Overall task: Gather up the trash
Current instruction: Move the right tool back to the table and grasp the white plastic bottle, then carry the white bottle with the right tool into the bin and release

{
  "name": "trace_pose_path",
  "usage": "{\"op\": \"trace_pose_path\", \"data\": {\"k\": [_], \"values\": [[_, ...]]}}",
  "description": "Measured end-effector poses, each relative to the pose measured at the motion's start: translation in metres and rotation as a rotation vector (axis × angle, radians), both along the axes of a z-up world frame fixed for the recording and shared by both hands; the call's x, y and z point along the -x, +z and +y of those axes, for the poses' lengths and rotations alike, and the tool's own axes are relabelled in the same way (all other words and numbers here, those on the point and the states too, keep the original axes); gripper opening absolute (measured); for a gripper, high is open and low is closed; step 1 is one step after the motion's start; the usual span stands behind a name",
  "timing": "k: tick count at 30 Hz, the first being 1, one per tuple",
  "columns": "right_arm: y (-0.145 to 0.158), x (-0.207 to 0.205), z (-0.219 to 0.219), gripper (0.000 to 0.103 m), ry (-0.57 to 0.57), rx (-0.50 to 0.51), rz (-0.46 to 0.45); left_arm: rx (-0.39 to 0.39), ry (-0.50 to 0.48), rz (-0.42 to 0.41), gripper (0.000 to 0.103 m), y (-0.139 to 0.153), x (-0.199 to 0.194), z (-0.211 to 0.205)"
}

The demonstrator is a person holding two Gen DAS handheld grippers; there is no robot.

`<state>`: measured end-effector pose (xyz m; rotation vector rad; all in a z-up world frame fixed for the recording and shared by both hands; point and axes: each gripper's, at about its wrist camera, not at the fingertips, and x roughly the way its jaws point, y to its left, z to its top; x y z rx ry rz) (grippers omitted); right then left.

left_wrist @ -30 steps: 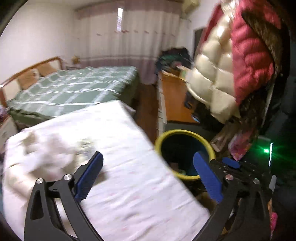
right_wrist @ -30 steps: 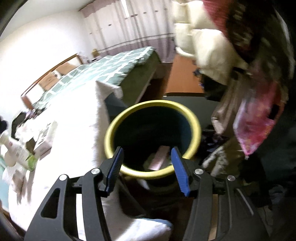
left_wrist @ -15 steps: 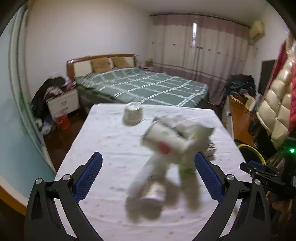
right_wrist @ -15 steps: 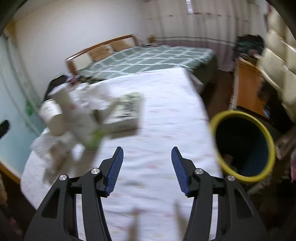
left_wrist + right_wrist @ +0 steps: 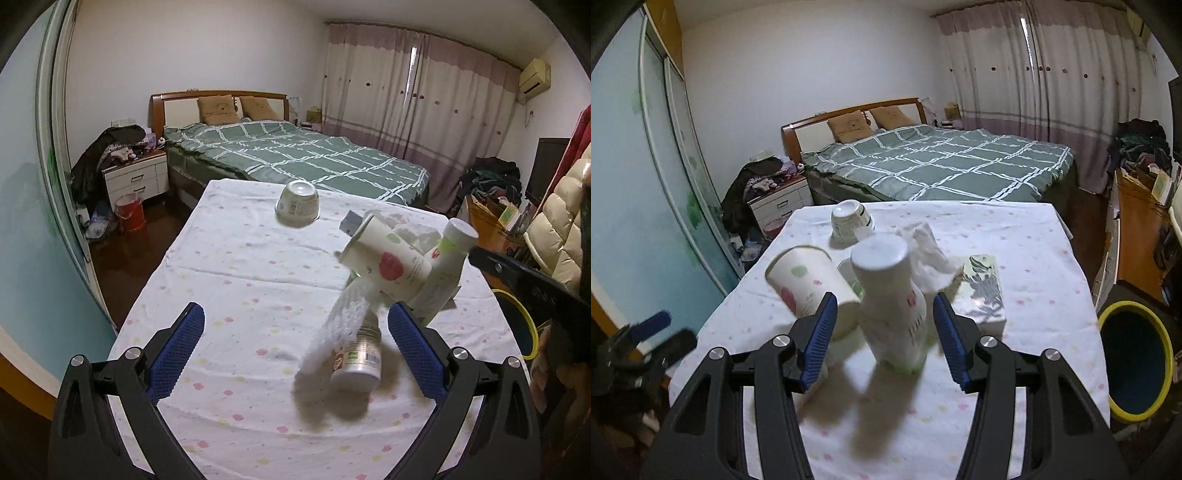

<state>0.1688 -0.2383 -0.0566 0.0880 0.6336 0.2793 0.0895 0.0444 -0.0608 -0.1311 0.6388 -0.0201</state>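
Yellow-rimmed bin (image 5: 1134,362) beside table (image 5: 1034,251), paper cup (image 5: 809,284) tipped, bowl (image 5: 849,219) upturned

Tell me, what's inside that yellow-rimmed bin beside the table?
The bin shows only a dark blue inner wall. Its bottom is in shadow, so any trash there cannot be seen. In the left view the other gripper's arm covers most of it.

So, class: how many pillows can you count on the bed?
2. Both brown pillows lean against the headboard side by side: left pillow, right pillow. Others may be hidden beneath the bedspread.
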Motion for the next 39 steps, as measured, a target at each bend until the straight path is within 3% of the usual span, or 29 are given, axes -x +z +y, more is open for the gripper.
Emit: {"op": "trace_pose_path", "data": {"k": [11,12,39], "values": [[-0.005,-0.038,0.012,0.050,-0.013,0.014,0.019,0.005,-0.012,0.030,0.098,-0.011,-0.011,-0.002],[-0.006,-0.036,0.012,0.040,-0.012,0.016,0.024,0.005,-0.014,0.032,0.098,-0.012,-0.012,-0.003],[0.008,0.005,-0.049,0.040,-0.067,-0.054,0.011,-0.034,-0.071,0.062,0.098,-0.020,-0.025,-0.033]]}}
